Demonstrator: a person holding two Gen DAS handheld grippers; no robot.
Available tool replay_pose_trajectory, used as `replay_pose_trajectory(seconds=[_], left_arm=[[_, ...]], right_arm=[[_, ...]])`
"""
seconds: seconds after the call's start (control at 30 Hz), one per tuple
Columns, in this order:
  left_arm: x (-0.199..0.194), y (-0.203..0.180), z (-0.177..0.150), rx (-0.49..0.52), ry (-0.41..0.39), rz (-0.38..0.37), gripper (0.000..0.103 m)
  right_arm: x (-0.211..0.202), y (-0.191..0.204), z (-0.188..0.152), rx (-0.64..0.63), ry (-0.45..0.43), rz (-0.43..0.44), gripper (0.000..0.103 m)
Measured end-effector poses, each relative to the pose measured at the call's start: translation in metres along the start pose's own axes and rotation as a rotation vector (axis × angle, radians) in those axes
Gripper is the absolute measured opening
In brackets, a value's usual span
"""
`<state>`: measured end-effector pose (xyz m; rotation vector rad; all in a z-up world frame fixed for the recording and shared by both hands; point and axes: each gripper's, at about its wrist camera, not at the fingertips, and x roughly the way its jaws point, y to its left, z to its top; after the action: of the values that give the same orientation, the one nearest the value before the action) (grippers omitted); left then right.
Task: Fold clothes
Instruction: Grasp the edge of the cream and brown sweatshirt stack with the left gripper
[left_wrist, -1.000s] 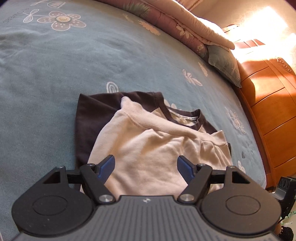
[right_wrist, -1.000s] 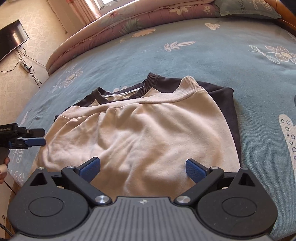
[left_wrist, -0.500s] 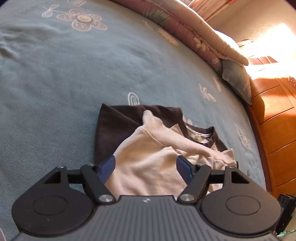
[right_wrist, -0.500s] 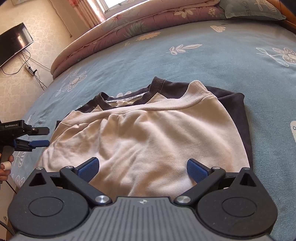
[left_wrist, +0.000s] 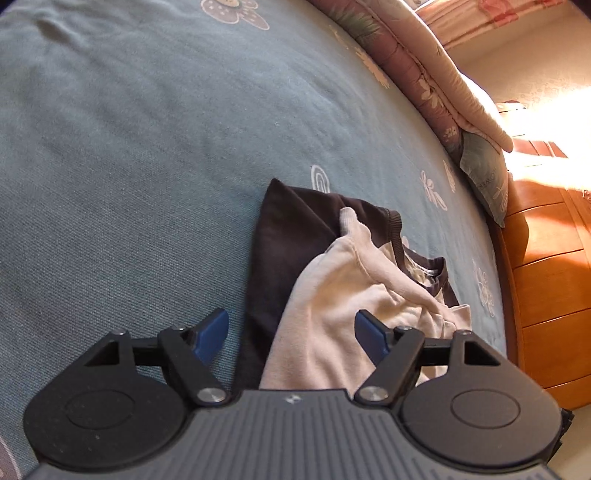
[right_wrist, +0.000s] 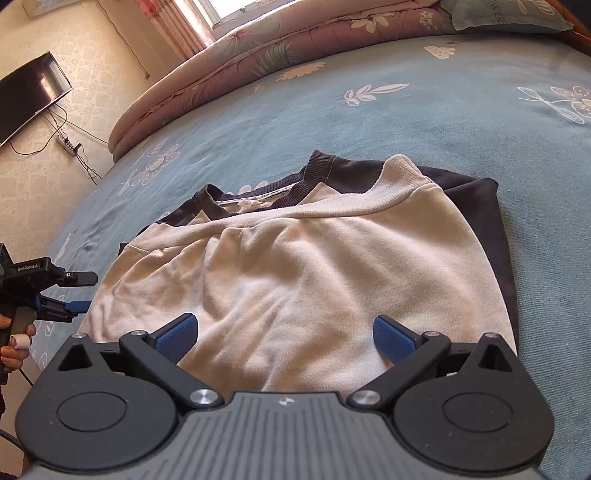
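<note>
Two wrist views angled down, low over the bed (left_wrist: 147, 147), from opposite sides, sharing the sweatshirt (right_wrist: 295, 277)

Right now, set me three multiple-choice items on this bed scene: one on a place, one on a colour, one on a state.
1. Where does the sweatshirt lie?
A. on the blue bedsheet
B. on the wooden dresser
C. on the floor

2. What colour are the sweatshirt's collar and sleeves?
A. red
B. dark, near black
C. green

3. How does the right gripper stand?
A. shut on the collar
B. shut on a sleeve
C. open, holding nothing

Answers:
1. A: the flower-printed sheet surrounds the garment in both wrist views.
2. B: the dark collar and sleeve edge the cream body.
3. C: its blue pads stand wide apart above the cream cloth, gripping none of it.
</note>
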<state>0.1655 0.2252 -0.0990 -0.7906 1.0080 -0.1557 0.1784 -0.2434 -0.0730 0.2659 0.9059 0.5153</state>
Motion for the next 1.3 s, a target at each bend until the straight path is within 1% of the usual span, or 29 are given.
replay_pose_trajectory(seconds=[0.23,0.4,0.53,0.6,0.67,0.77,0.83,0.93,1.03,1.17,1.23,1.3], left_arm=[[0.016,0.009,0.019,-0.028,0.014,-0.106,0.075],[0.034,0.003,0.042,-0.008,0.019,-0.148,0.075],[0.045,0.005,0.056,-0.003,0.013,-0.202,0.075],[0.046,0.011,0.057,-0.026,0.016,-0.233,0.075],[0.044,0.014,0.053,-0.021,0.034,-0.255,0.075],[0.041,0.019,0.04,-0.002,0.1,-0.285,0.076],[0.038,0.022,0.031,0.023,0.137,-0.297,0.076],[0.038,0.025,0.031,0.038,0.152,-0.313,0.076],[0.048,0.02,0.046,0.039,0.166,-0.32,0.076],[0.068,0.005,0.068,0.095,0.184,-0.323,0.076],[0.073,0.001,0.074,0.106,0.201,-0.331,0.076],[0.072,0.003,0.073,0.103,0.22,-0.33,0.074]], right_arm=[[0.007,0.005,-0.001,-0.029,0.002,-0.012,0.103],[0.012,0.007,-0.001,-0.033,0.002,-0.026,0.103],[0.013,0.008,0.0,-0.037,0.007,-0.031,0.103],[0.013,0.008,0.0,-0.036,0.008,-0.033,0.103],[0.013,0.009,0.0,-0.042,0.01,-0.035,0.103],[0.013,0.009,-0.001,-0.056,0.014,-0.037,0.103],[0.014,0.01,-0.001,-0.062,0.018,-0.038,0.103],[0.014,0.011,0.0,-0.071,0.023,-0.042,0.103],[0.014,0.012,-0.001,-0.081,0.023,-0.048,0.103],[0.016,0.015,-0.001,-0.087,0.026,-0.064,0.103],[0.016,0.017,-0.001,-0.089,0.03,-0.075,0.103],[0.017,0.018,-0.001,-0.098,0.038,-0.083,0.103]])
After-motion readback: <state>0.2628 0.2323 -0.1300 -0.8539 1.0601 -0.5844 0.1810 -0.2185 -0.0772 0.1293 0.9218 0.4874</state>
